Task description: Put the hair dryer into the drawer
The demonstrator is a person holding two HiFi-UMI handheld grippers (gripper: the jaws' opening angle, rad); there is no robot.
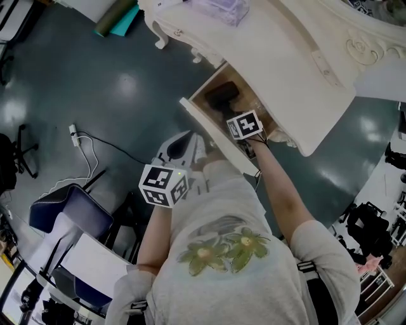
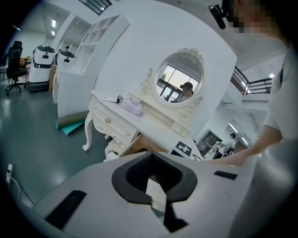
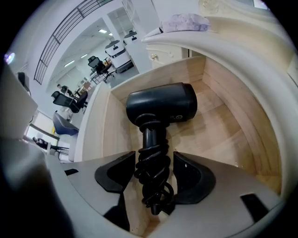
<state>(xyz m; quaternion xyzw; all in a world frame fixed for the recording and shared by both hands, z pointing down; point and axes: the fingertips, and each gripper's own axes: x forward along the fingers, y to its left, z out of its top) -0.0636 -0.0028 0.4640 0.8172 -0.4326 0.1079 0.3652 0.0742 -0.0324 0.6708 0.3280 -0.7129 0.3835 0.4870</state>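
Observation:
The black hair dryer (image 3: 160, 109) lies in the open wooden drawer (image 3: 223, 93) of the white dressing table (image 1: 285, 44), its cord wound round the handle. My right gripper (image 3: 155, 172) reaches into the drawer, its pads pressed against both sides of the wrapped handle. From the head view the hair dryer (image 1: 222, 95) shows dark inside the drawer (image 1: 209, 136), just ahead of the right gripper (image 1: 233, 113). My left gripper (image 1: 184, 145) hangs in front of the drawer's front panel, shut and empty. In the left gripper view its jaws (image 2: 156, 190) meet, with the dressing table (image 2: 139, 118) beyond.
A lilac pouch (image 1: 219, 9) lies on the tabletop, below an oval mirror (image 2: 179, 79). On the floor at left are a power cable (image 1: 82, 143), a dark chair (image 1: 63, 216) and a rolled green mat (image 1: 117, 19). The table's curved leg (image 2: 87, 135) stands left of the drawer.

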